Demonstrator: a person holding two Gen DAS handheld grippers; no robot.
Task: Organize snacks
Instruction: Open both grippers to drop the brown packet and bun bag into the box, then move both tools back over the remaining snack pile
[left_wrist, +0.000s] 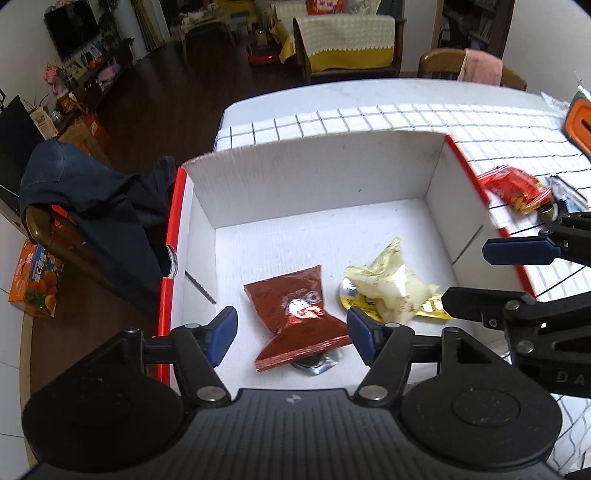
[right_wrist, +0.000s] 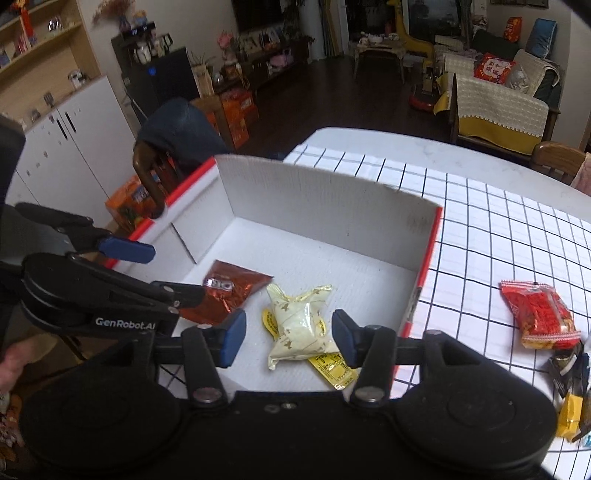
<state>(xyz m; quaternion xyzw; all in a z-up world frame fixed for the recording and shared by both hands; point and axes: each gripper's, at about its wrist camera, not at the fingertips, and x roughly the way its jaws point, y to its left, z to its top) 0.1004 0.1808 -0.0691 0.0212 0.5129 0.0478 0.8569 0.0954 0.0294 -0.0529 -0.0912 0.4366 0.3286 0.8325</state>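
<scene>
Left jaws: my left gripper (left_wrist: 291, 332) hangs over the white box (left_wrist: 314, 177), jaws apart, gripping nothing.
Right jaws: my right gripper (right_wrist: 290, 338) hangs beside it, jaws apart and empty.
Brown packet (left_wrist: 295, 310): flat on the box floor, below my left jaws.
Pale yellow packet (right_wrist: 301, 325): on the box floor beside the brown one, lying on a yellow sachet (right_wrist: 332, 367).
Red packet (right_wrist: 541, 317): on the checked bench (right_wrist: 498, 221), outside the box.

One white box (right_wrist: 325, 199) with red edges, one brown snack packet (left_wrist: 295, 314) inside, one pale cream packet (right_wrist: 299, 325) beside it, two yellow sachets (right_wrist: 332, 367) beneath, one red packet (right_wrist: 539, 317) outside on one checked tablecloth (right_wrist: 498, 229), two grippers (left_wrist: 291, 332) (right_wrist: 288, 336).
</scene>
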